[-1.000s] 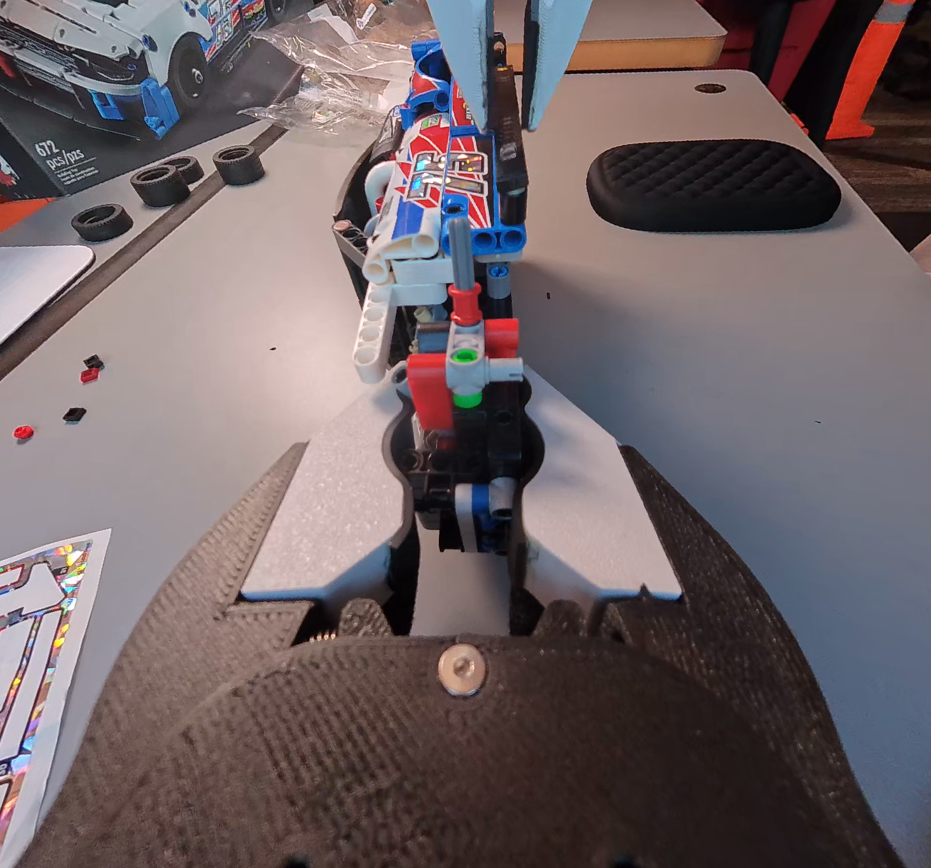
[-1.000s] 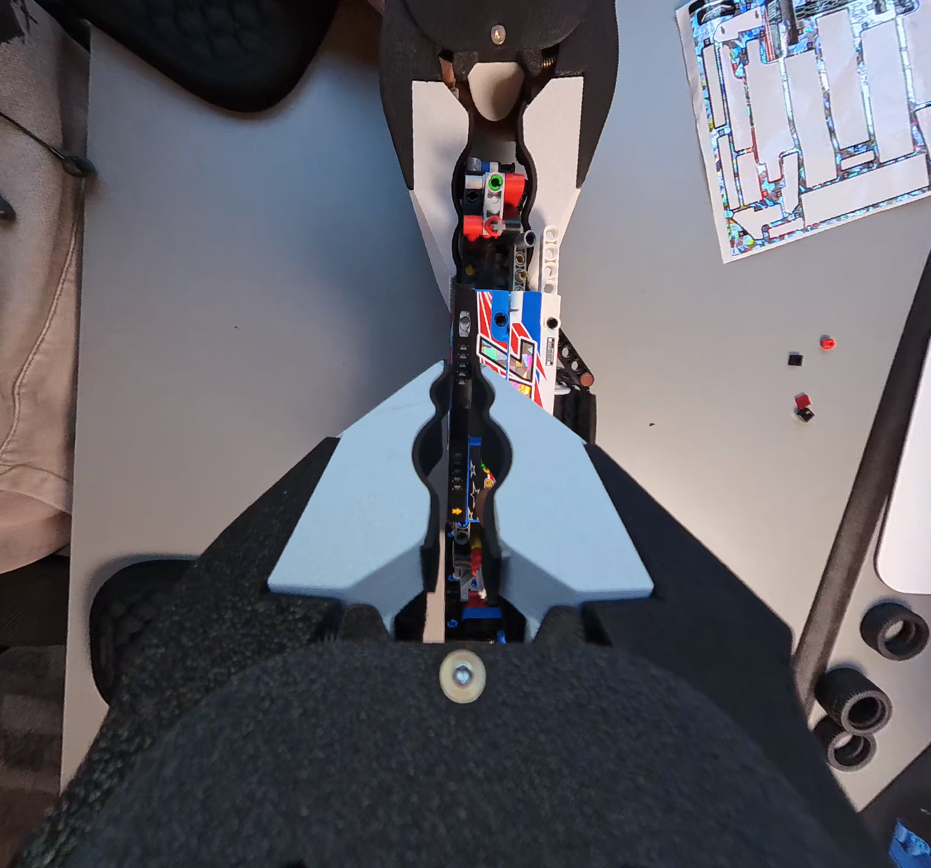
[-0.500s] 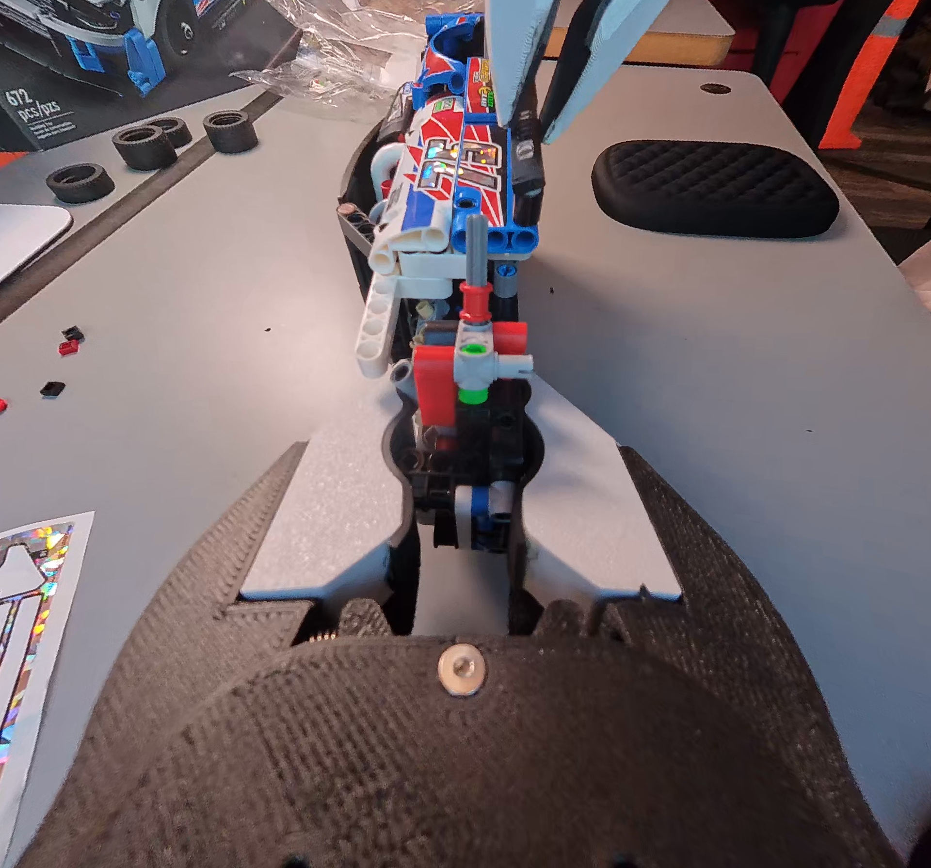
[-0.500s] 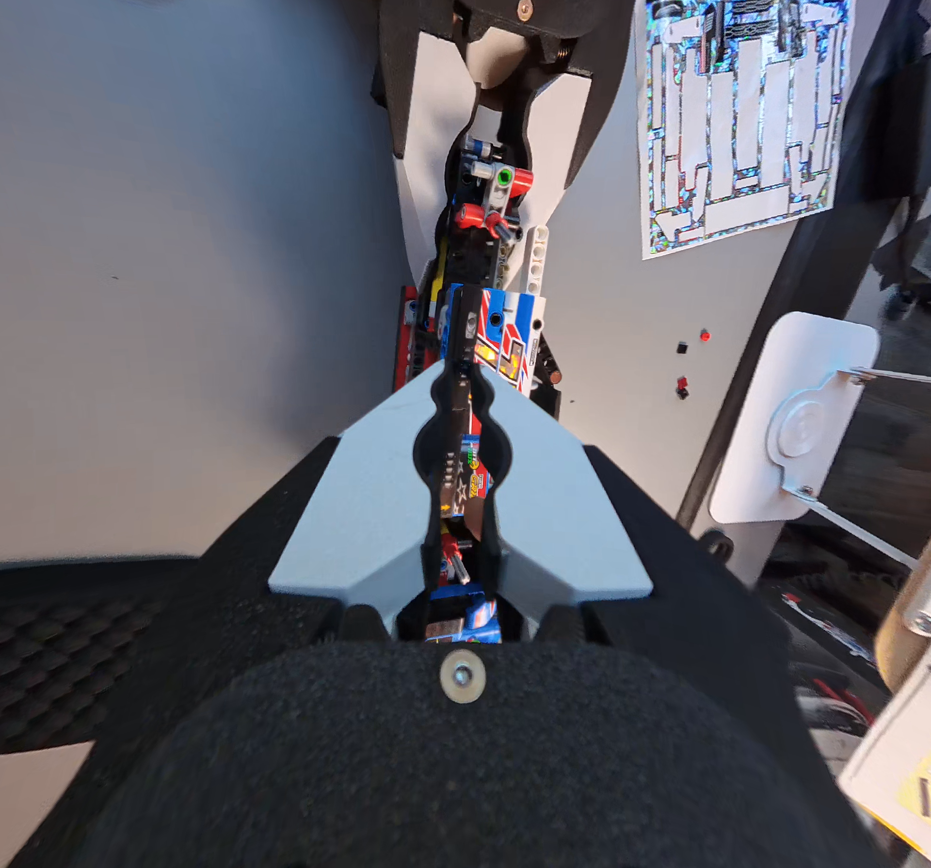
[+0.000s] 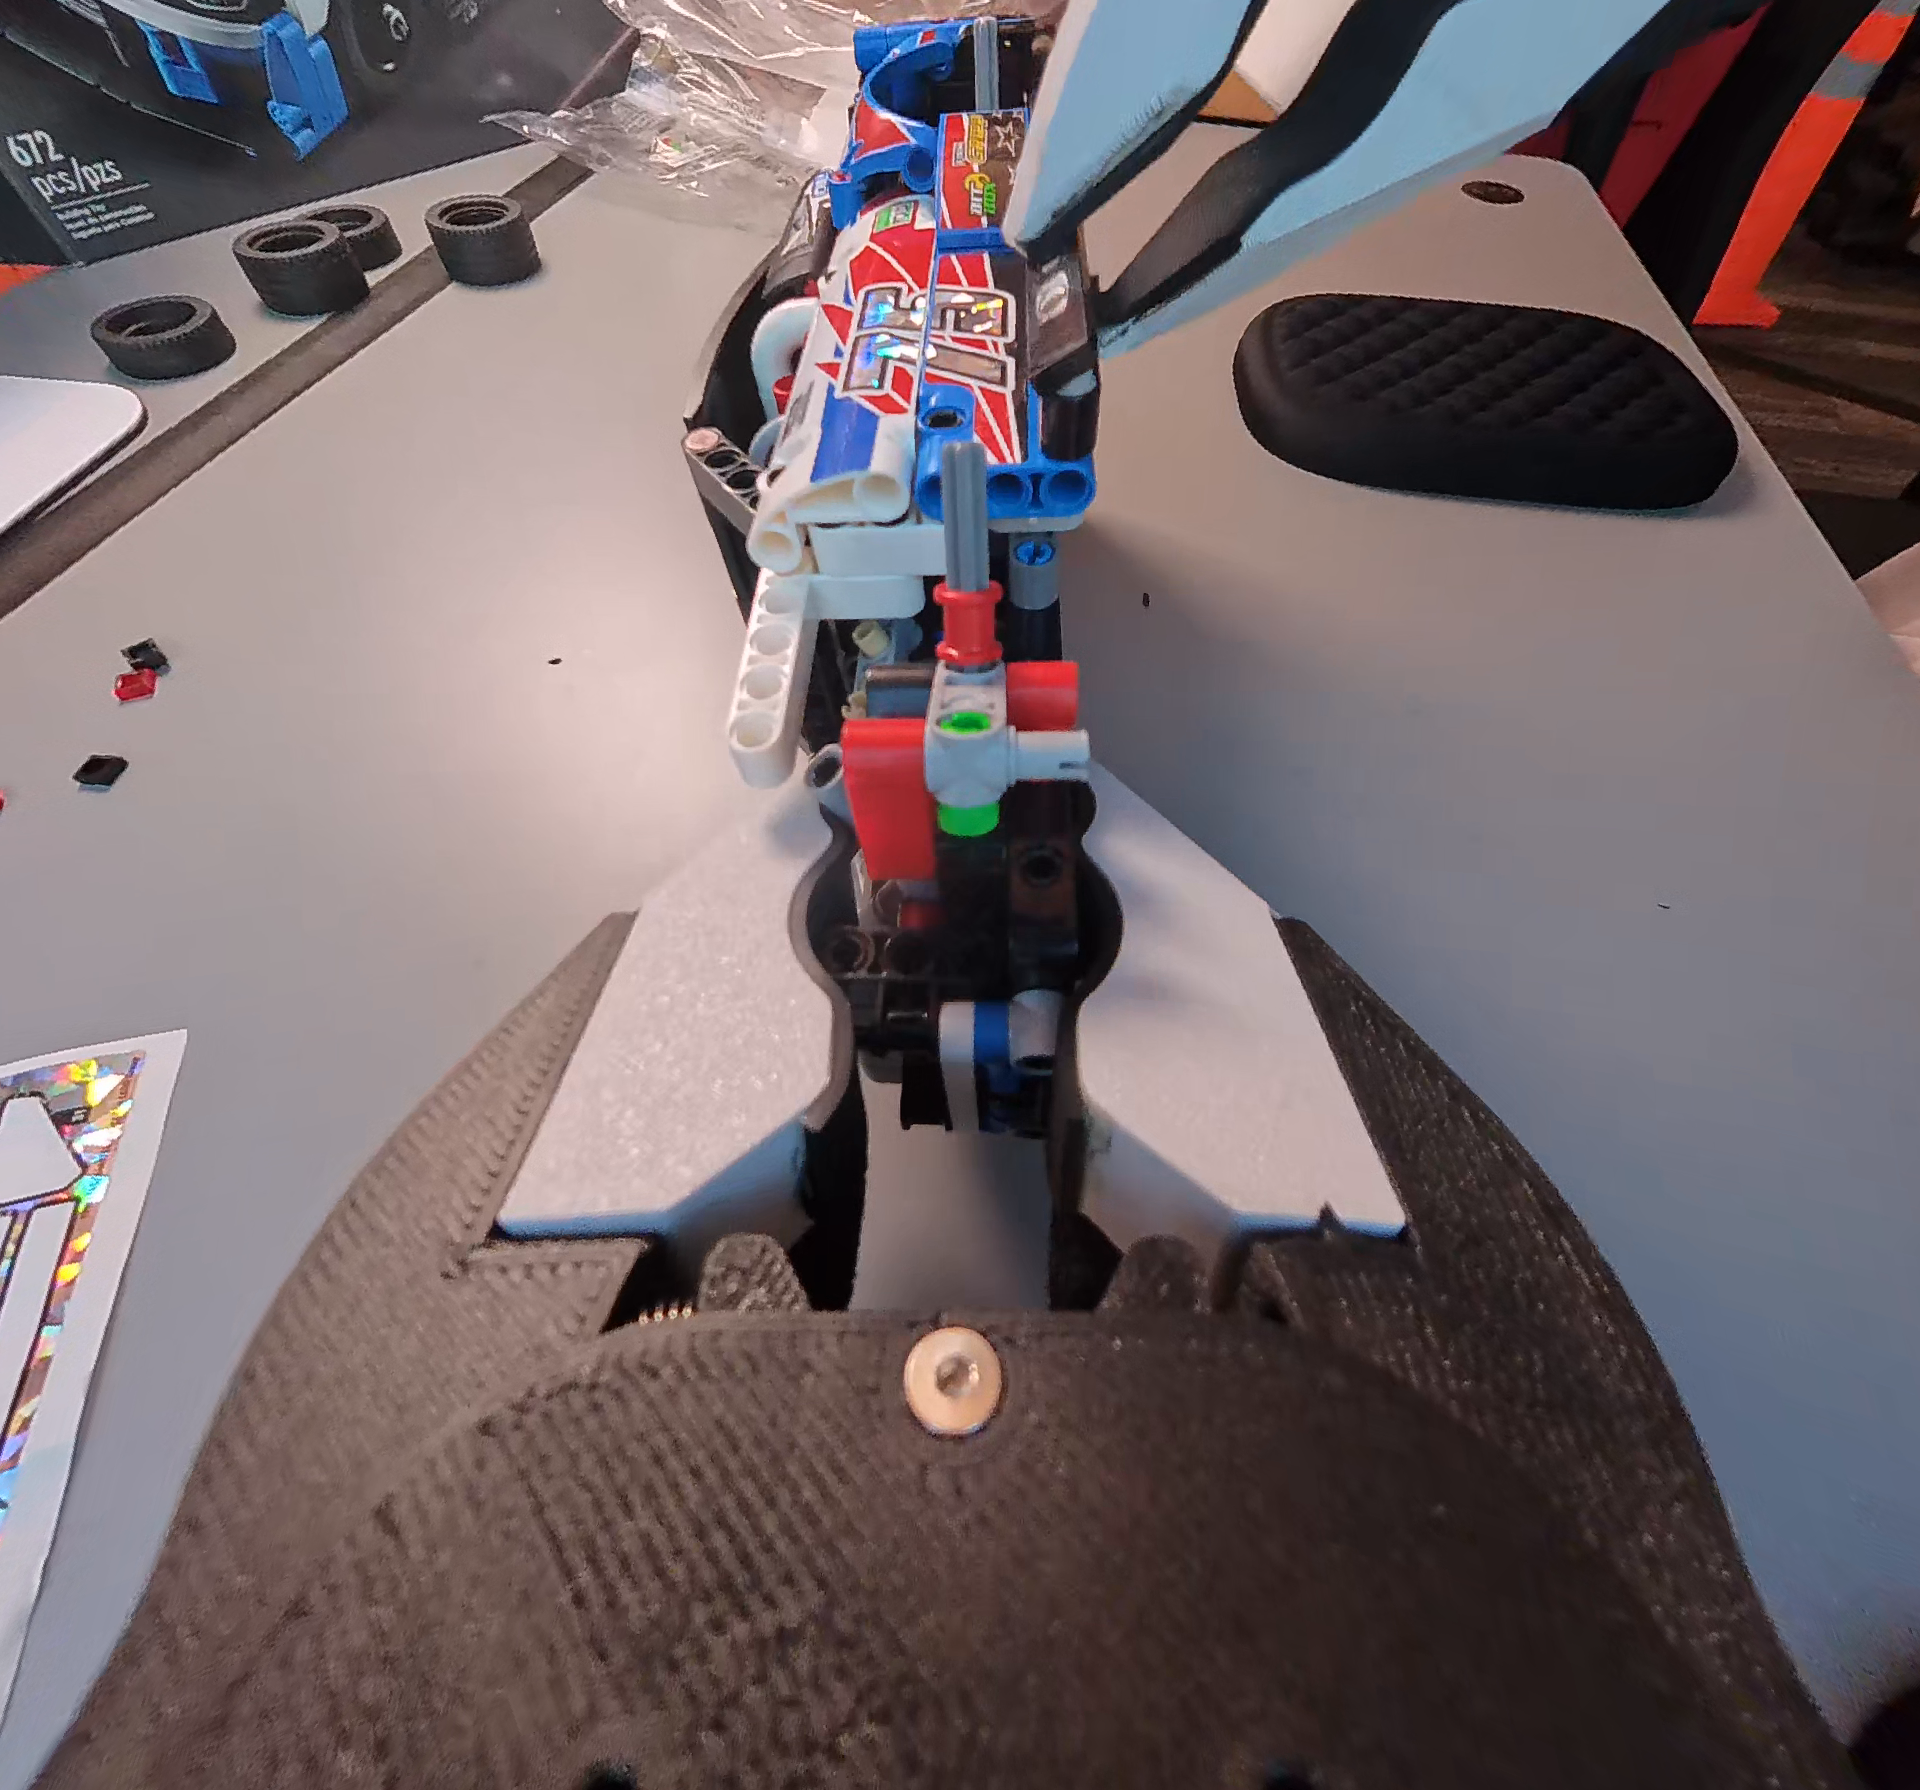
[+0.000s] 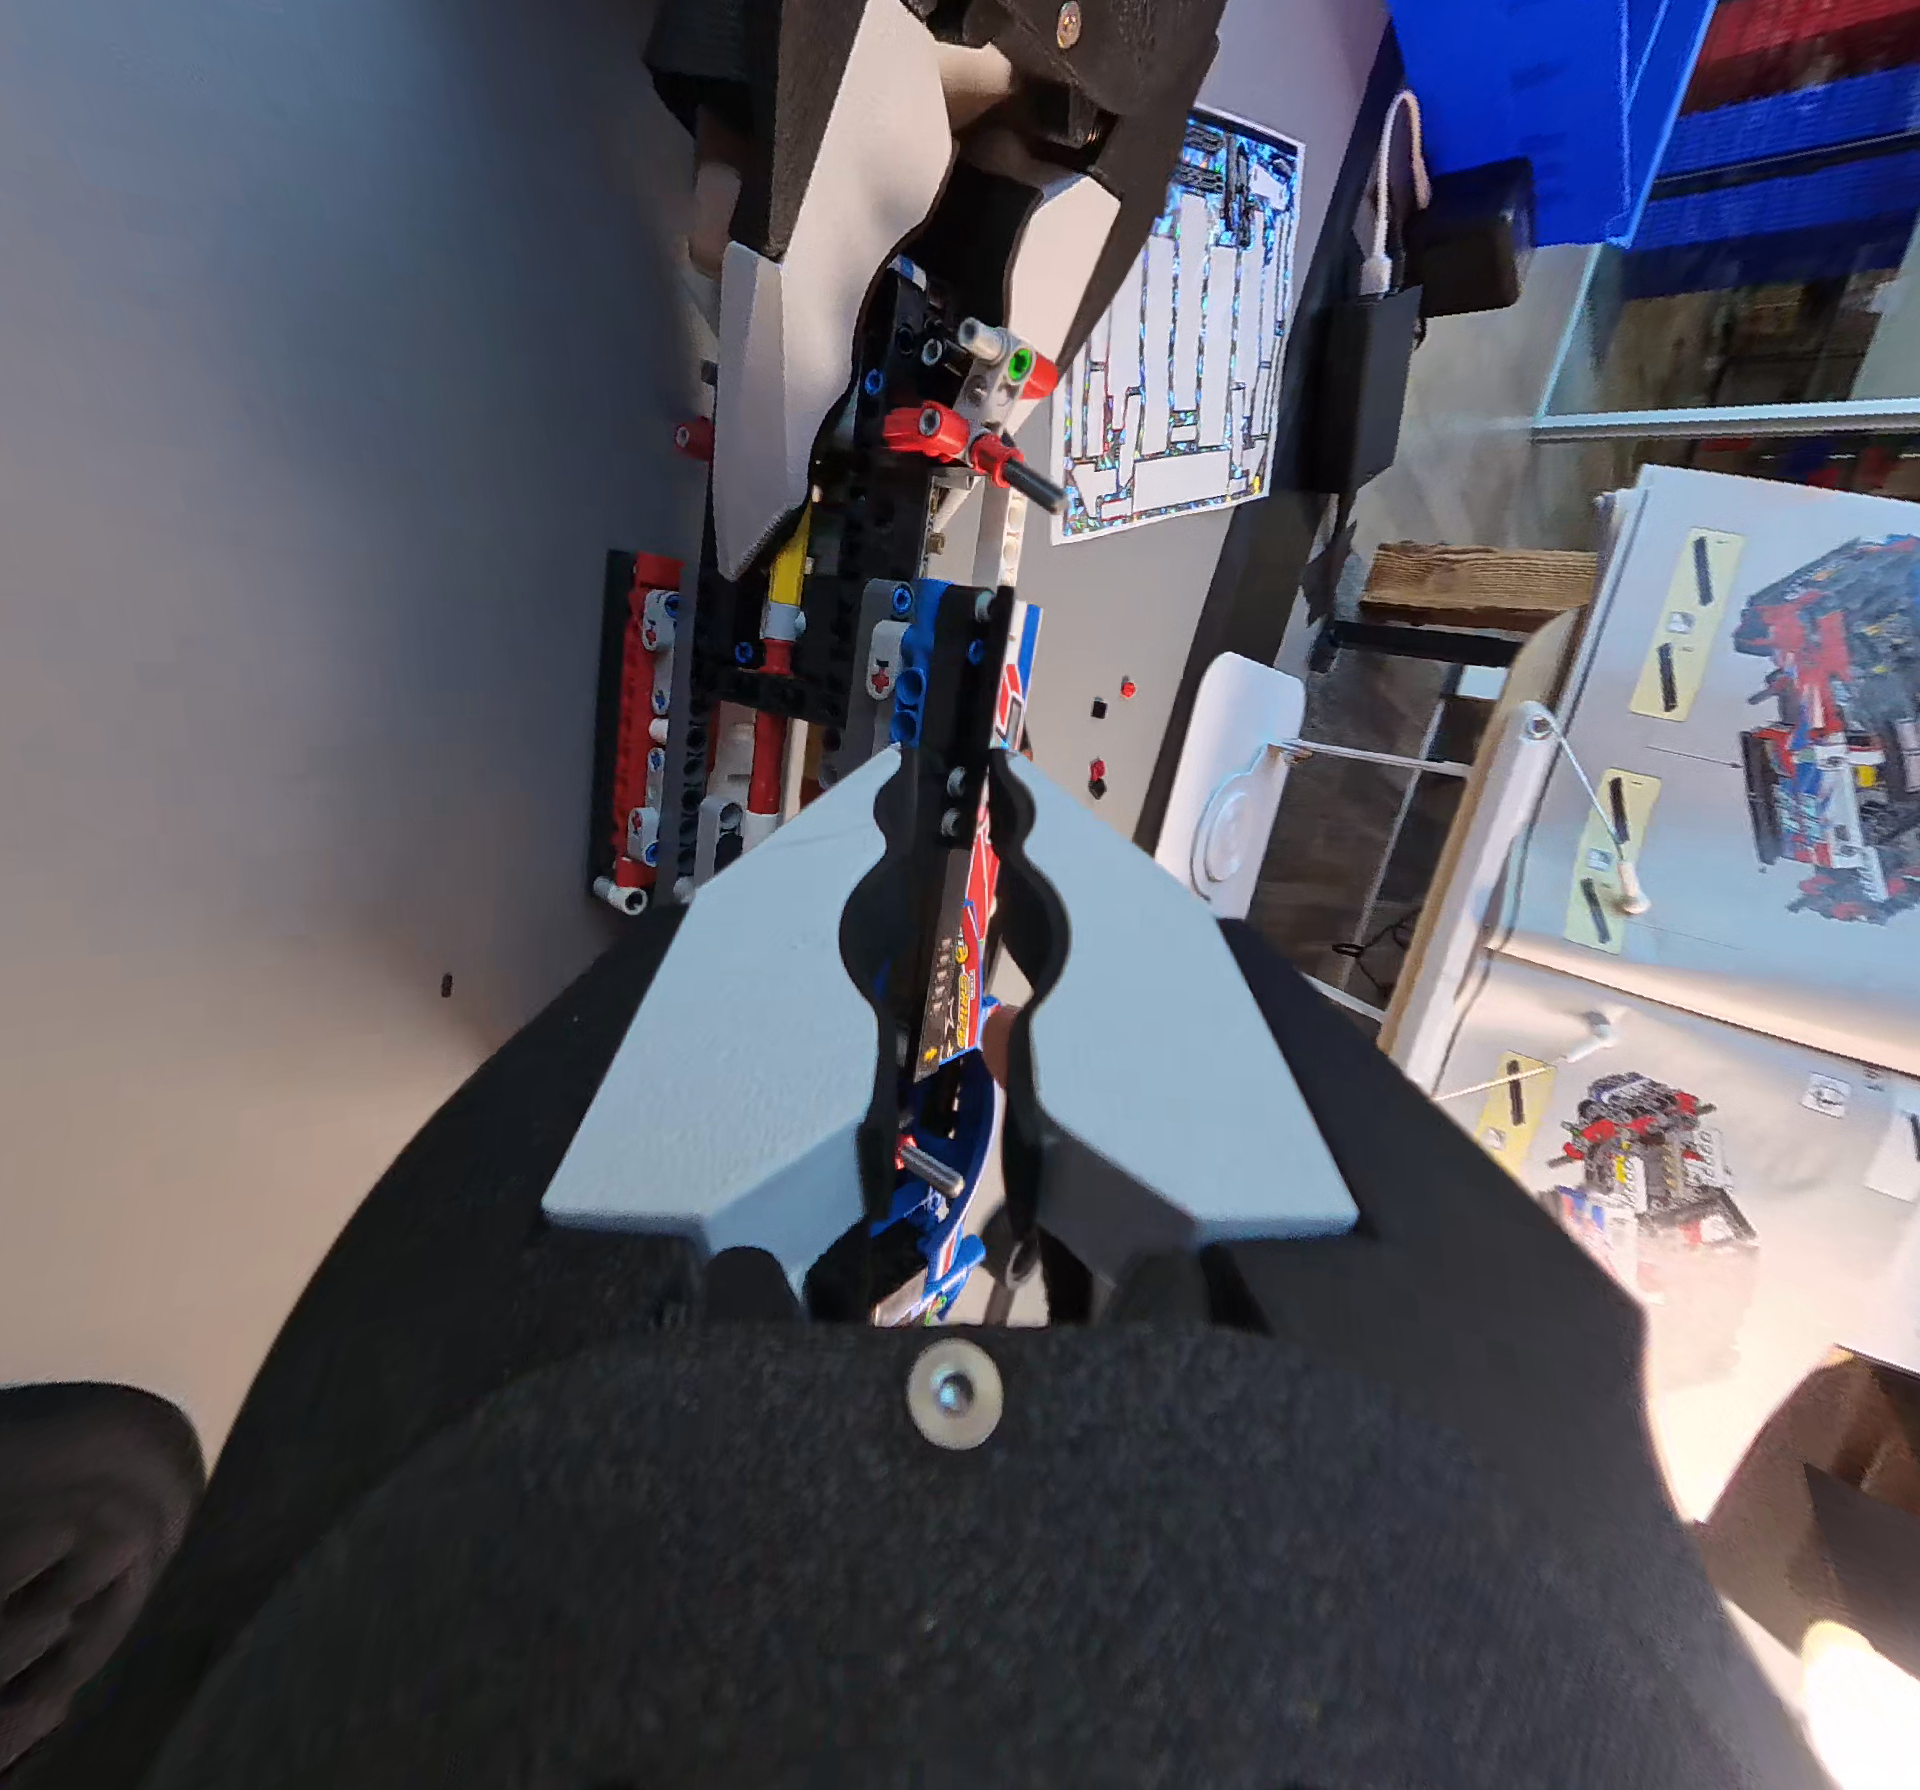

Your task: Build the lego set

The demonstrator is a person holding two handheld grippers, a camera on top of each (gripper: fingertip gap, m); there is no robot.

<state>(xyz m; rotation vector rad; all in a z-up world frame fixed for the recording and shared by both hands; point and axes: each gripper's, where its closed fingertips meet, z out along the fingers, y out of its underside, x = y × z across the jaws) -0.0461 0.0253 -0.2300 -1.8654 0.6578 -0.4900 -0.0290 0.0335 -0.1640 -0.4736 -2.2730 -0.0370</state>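
Note:
The partly built lego car is held between both grippers above the grey table. It has a red, white and blue stickered side panel, a black frame and a grey axle with red bushes. My left gripper, with white fingers, is shut on the car's black near end. My right gripper, with light-blue fingers, comes in from the upper right and is shut on the black beam along the car's edge. In the right wrist view the right gripper clamps that beam, with the car and the left gripper beyond.
Three black tyres, the set's box and clear plastic bags lie at the far left. Small loose pieces and a shiny sticker sheet are on the left. A black wrist pad lies on the right. Instruction pages stand beside the table. The left gripper's tips are roughly 7 cm from the right gripper's.
The right gripper has tilted over to the right with the beam in it, and its view has swung from the tabletop toward the room. The car has rolled slightly. Both grips have held.

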